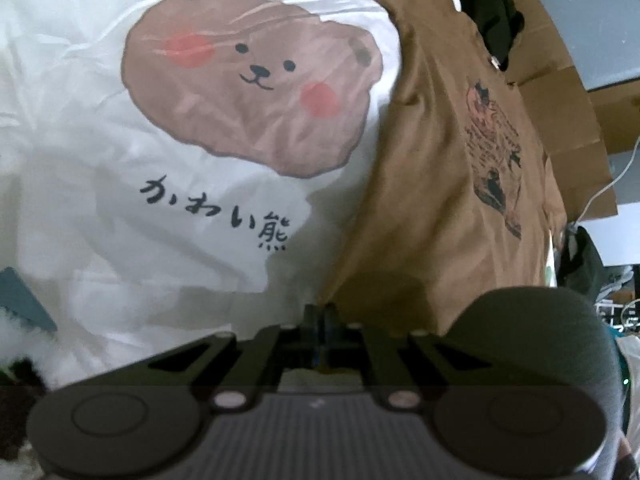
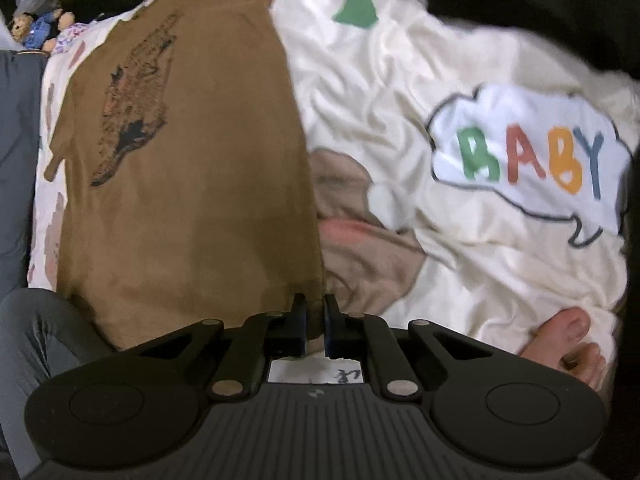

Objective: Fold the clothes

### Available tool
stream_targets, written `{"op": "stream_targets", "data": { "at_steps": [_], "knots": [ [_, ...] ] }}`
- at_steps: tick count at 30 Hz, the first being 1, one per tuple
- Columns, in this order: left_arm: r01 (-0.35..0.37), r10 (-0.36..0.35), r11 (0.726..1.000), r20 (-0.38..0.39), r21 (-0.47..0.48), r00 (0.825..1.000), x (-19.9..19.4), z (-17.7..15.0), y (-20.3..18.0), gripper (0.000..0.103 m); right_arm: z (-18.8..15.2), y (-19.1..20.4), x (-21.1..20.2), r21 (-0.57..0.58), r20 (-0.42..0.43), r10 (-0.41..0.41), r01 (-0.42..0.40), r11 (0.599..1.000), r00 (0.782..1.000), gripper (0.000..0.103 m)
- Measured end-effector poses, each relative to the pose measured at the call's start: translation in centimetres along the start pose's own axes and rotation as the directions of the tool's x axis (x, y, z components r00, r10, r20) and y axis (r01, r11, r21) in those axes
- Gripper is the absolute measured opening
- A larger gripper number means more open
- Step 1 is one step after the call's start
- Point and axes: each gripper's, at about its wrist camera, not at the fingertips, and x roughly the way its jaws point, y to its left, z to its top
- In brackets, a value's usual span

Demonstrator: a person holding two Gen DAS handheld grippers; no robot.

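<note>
Both tools pinch the near hem of the brown T-shirt (image 1: 448,184): the left tool (image 1: 320,322) at one corner, the right tool (image 2: 315,320) at the other, jaws nearly closed. The shirt stretches ahead over the printed bedsheet (image 2: 460,248).

a bear-print sheet (image 1: 100,160), cardboard box (image 1: 560,92), stuffed toy (image 2: 36,28) and bare toes (image 2: 568,340) in view.

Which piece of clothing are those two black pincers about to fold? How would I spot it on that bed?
Start from the cream bedsheet with a cartoon bear that covers the bed. Lying flat on it is a brown T-shirt, its near edge pinched by the left gripper and the right gripper. It is the only plain tan cloth there, and it has a dark, worn-looking chest print.
</note>
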Motion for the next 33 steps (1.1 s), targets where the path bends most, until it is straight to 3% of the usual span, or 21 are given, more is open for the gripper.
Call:
{"op": "stream_targets", "data": {
  "at_steps": [7, 13, 20, 23, 26, 28, 33],
  "knots": [
    [-0.035, 0.035, 0.999, -0.031, 0.003, 0.999, -1.0, -0.8, -1.2, 0.003, -1.5, -1.0, -0.8, -0.032, -0.043, -0.013, 0.012, 0.999, 0.999, 0.007],
    [-0.039, 0.039, 0.999, -0.008, 0.02, 0.999, -2.1, -1.0, -1.8, 0.003, -0.4, -0.6, -1.9, -0.027, -0.011, 0.029, -0.03, 0.999, 1.0, 0.006],
    [-0.132, 0.134, 0.99, -0.037, 0.051, 0.99, 1.3, -1.9, -1.6, 0.003, -0.7, -1.8, 0.4, -0.018, -0.066, -0.034, 0.033, 0.999, 0.997, 0.007],
    [-0.162, 0.163, 0.986, -0.029, 0.031, 0.986, 1.9, -2.0, -1.4, 0.012, -0.4, -2.5, 0.6, 0.009, -0.052, -0.07, 0.071, 0.997, 0.996, 0.016],
    [-0.181, 0.182, 0.983, -0.032, 0.036, 0.983, 1.7, -2.0, -0.9, 0.019, 0.0, -3.5, -0.2, 0.054, -0.03, -0.075, 0.076, 0.996, 0.997, 0.046],
    [-0.17, 0.17, 0.984, -0.007, 0.049, 0.985, 1.2, -1.9, -0.6, 0.032, 0.1, -4.3, -0.7, 0.107, -0.002, -0.041, 0.041, 0.993, 0.999, 0.047],
    [-0.127, 0.126, 0.992, 0.02, 0.019, 0.992, 0.6, -2.1, 0.7, 0.039, 0.0, -4.8, -0.2, 0.114, -0.002, -0.016, 0.016, 0.993, 1.0, 0.047]
  ]
}}
